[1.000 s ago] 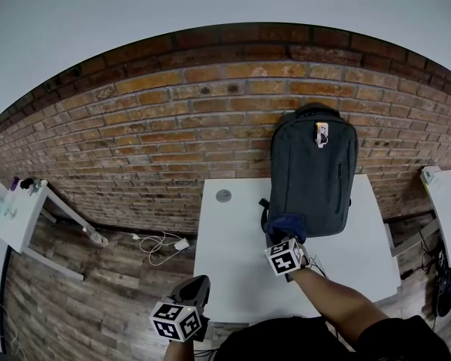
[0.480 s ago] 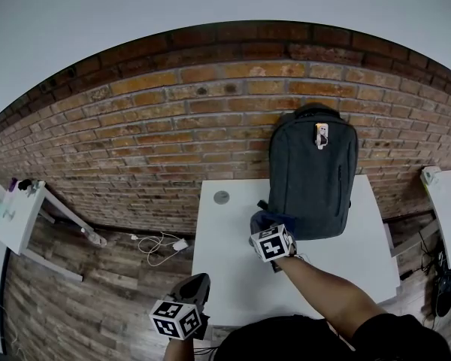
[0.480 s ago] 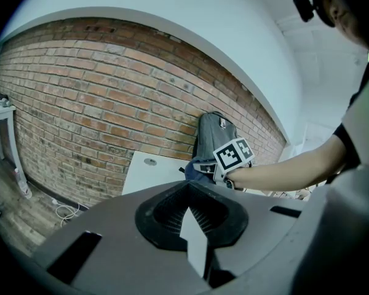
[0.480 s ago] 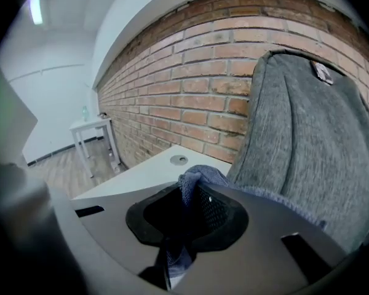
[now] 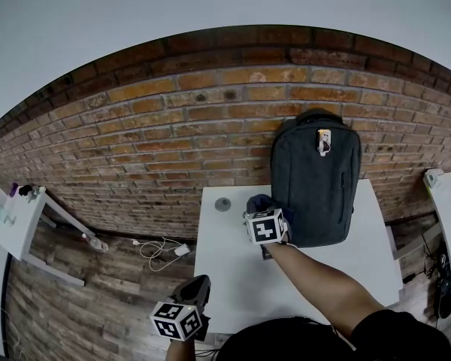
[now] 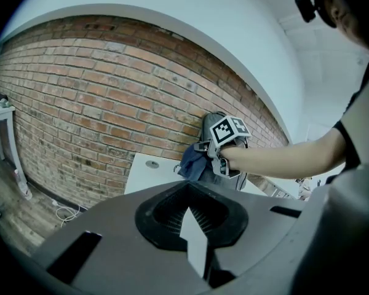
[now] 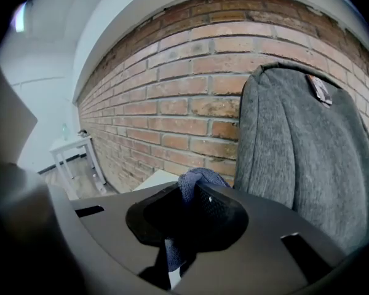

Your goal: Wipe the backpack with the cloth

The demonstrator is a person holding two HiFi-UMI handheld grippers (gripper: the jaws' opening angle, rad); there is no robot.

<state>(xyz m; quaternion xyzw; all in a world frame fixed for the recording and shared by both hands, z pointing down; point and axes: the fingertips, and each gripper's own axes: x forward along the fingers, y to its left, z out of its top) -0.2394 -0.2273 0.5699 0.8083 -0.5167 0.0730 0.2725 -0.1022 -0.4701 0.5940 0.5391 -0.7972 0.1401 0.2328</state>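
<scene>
My right gripper (image 5: pixel 261 210) is clamped on a bunched dark blue cloth (image 7: pixel 197 180), held just beside the lower left edge of the grey backpack (image 5: pixel 316 179), which stands upright on the white table (image 5: pixel 233 277) against the brick wall (image 5: pixel 173 126). My left gripper (image 5: pixel 194 288) hangs low off the table's near edge, jaws together on nothing. To wipe well, I judge the cloth should meet the fabric flat and travel in long overlapping strokes, lightly enough not to tip the bag. A small tag (image 5: pixel 323 140) sits near its top, its print unreadable
</scene>
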